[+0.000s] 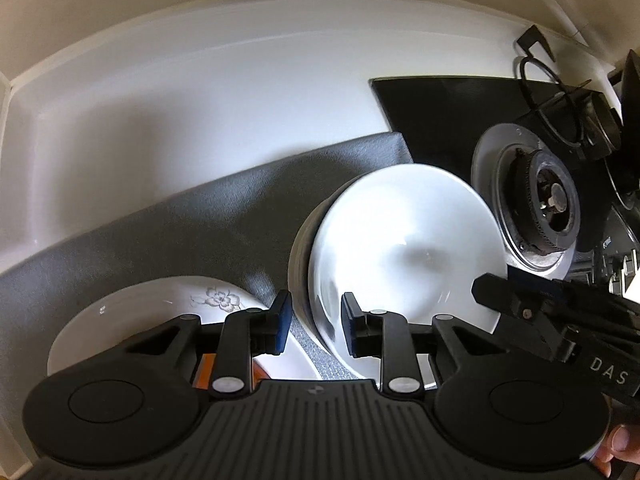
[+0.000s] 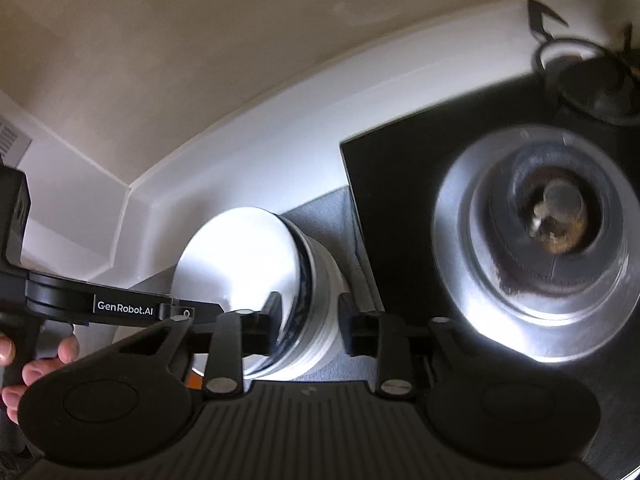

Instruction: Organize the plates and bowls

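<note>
A stack of white bowls (image 1: 396,248) stands on a grey mat (image 1: 192,216); it also shows in the right wrist view (image 2: 248,256). My left gripper (image 1: 316,322) is open, its fingers straddling the near-left rim of the stack. My right gripper (image 2: 308,324) is open, its fingers straddling the stack's right rim; it also shows in the left wrist view (image 1: 516,304). A white plate with a grey flower print (image 1: 160,312) lies on the mat to the left, partly hidden by my left gripper.
A black gas hob (image 1: 440,120) with a steel burner (image 1: 548,200) sits right of the bowls; the burner (image 2: 556,220) fills the right wrist view. A white counter (image 1: 200,100) and beige wall lie behind. A black pan support (image 1: 560,100) stands at far right.
</note>
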